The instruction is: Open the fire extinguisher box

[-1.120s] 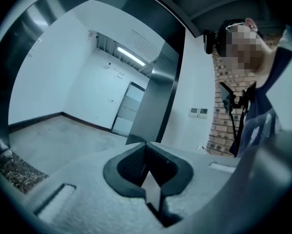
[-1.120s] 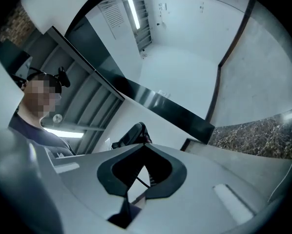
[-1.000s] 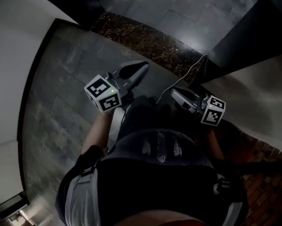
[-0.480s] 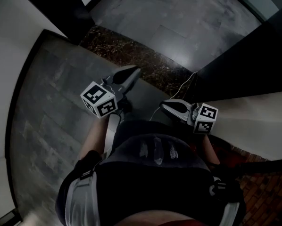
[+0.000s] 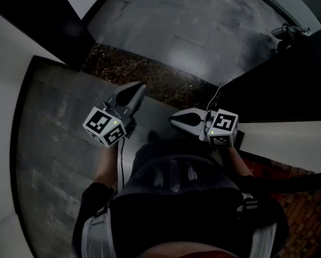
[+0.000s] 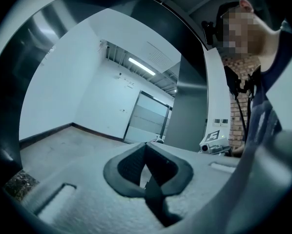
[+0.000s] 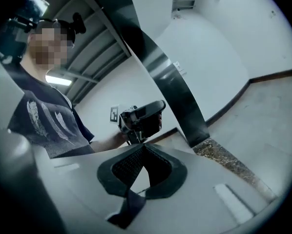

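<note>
Fire extinguisher box unseen: both hand-held grippers (image 5: 139,86) (image 5: 172,121) outstretched, jaws together.

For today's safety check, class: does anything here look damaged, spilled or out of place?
Nothing stands out: the left tool and right tool are shut, holding nothing, over the tiled floor.
</note>
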